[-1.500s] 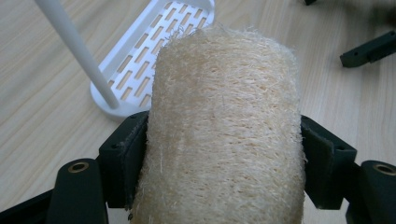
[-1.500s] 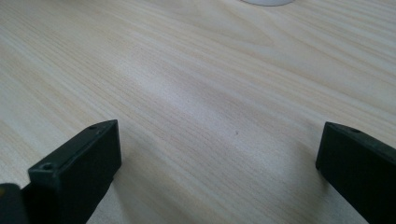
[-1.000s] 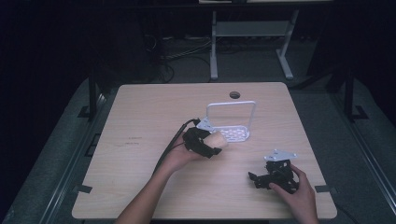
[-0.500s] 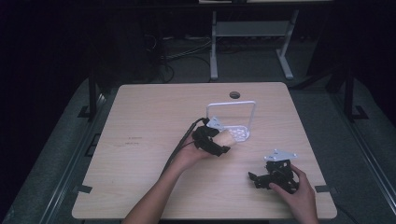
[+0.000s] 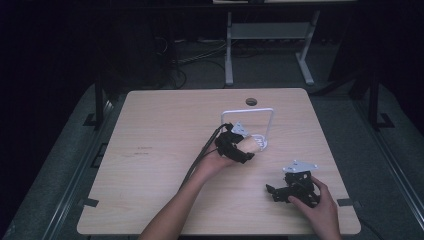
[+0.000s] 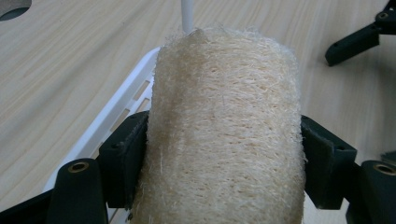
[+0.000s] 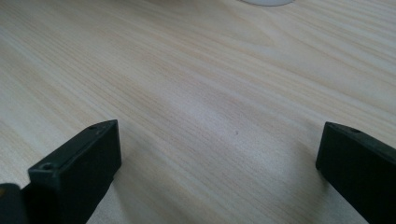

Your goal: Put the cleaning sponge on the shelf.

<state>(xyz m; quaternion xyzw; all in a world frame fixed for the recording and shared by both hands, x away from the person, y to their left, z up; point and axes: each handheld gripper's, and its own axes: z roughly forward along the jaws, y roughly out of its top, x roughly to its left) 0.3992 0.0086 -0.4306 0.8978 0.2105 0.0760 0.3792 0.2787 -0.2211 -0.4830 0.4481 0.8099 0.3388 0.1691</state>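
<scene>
No readable text, label, brand name, number or sign appears anywhere. A faint dark smudge sits on the table point(image 5: 165, 130) toward its left side in the high view, too small and blurred to tell whether it is writing.

Left gripper point(image 5: 239, 148) reaches forward, jaws clamped wide — right gripper point(image 5: 292, 189) rests low, jaws apart.

The high view is dim, with the desk point(image 5: 165, 130) lit from above and its surroundings nearly black. Both gripper views are brighter. The fingers point(image 7: 77, 161) look soft and out of focus at the bottom edge.
</scene>
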